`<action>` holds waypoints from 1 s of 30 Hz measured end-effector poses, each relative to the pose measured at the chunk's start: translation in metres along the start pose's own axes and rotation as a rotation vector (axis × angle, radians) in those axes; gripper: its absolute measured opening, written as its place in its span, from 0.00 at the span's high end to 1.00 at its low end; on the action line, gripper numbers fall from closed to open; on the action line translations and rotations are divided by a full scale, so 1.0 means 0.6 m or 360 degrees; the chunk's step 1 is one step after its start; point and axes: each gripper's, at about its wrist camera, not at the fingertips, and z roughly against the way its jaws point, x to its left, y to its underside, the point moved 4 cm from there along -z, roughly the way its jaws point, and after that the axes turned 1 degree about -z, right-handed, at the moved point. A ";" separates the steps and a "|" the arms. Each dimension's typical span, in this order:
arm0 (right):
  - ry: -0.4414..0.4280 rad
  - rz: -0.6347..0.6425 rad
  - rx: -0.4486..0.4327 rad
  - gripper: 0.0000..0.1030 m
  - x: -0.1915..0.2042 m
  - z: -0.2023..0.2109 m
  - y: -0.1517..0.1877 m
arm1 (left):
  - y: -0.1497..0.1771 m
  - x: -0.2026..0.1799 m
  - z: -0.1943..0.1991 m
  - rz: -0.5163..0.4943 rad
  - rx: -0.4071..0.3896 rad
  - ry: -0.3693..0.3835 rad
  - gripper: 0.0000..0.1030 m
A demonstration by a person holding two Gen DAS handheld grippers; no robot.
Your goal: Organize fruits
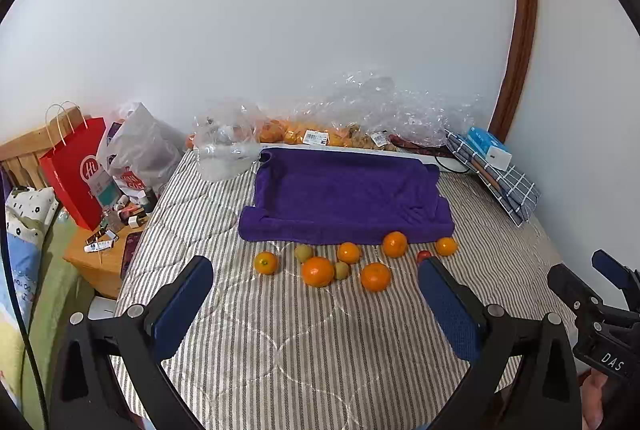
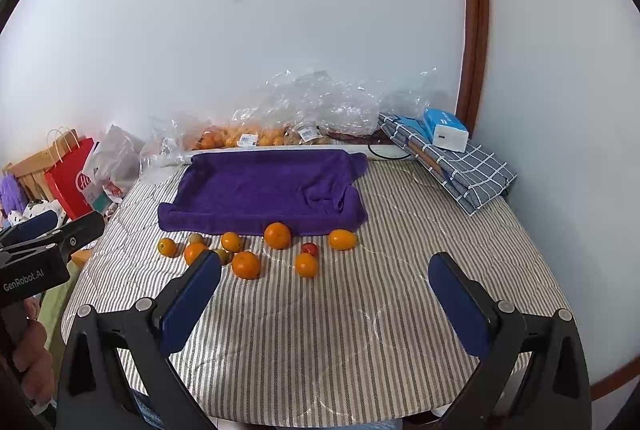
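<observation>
Showing only in right wrist view: orange (image 2: 306, 265) nr small red fruit (image 2: 309, 249).

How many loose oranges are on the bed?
7 oranges, in front of the purple towel: five clustered left, one beside the red fruit, one far right. Bagged ones behind uncounted.

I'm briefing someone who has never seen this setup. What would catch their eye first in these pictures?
Probably the deep purple towel-covered tray in the middle of the grey striped bedspread. Next, the round orange citrus fruits scattered loose along its near edge, with a small red fruit among them. Then the open blue-padded left gripper and right gripper, both empty, in front of the fruit.
</observation>
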 end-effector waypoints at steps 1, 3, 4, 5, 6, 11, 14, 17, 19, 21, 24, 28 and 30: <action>0.0001 0.0002 0.0000 0.01 0.001 0.000 0.000 | -0.001 0.000 -0.001 0.0002 -0.0001 0.0001 0.00; -0.0001 -0.0003 -0.0004 0.01 0.000 0.000 -0.001 | -0.002 0.000 -0.001 0.0004 0.0001 0.0003 0.00; -0.0003 -0.0007 -0.0007 0.01 0.000 0.000 -0.002 | -0.003 0.000 -0.001 0.0006 0.0001 0.0006 0.00; -0.0004 -0.0009 -0.0009 0.01 0.001 -0.001 -0.001 | -0.003 -0.001 -0.002 0.0006 0.0004 0.0010 0.00; -0.0004 -0.0010 -0.0011 0.01 0.001 -0.001 -0.002 | -0.004 -0.001 -0.002 0.0003 0.0006 0.0010 0.00; -0.0024 -0.0018 -0.0020 0.01 0.002 -0.003 -0.001 | -0.008 -0.001 -0.007 -0.0002 -0.0003 0.0002 0.00; -0.0037 -0.0022 -0.0032 0.01 0.003 -0.005 0.000 | -0.008 0.002 -0.012 0.0001 -0.0015 -0.0012 0.00; -0.0025 -0.0007 -0.0064 0.01 0.004 -0.008 0.000 | -0.006 0.007 -0.019 0.0010 -0.0030 -0.0020 0.00; -0.0016 -0.0001 -0.0076 0.01 0.004 -0.016 0.000 | -0.003 0.012 -0.036 0.0014 0.0000 -0.0031 0.00; -0.0016 0.0006 -0.0063 0.01 0.006 -0.028 0.001 | 0.001 0.014 -0.049 0.0004 0.0020 -0.0032 0.00; -0.0022 0.0027 -0.0038 0.01 0.010 -0.050 0.003 | 0.007 0.024 -0.072 0.0010 0.0053 -0.0046 0.00; -0.0053 0.0037 0.0002 0.01 0.015 -0.081 0.009 | 0.015 0.045 -0.104 0.0051 0.0100 -0.0049 0.00; -0.0095 0.0037 0.0053 0.02 0.017 -0.106 0.014 | 0.020 0.057 -0.120 0.0060 0.0115 -0.0053 0.01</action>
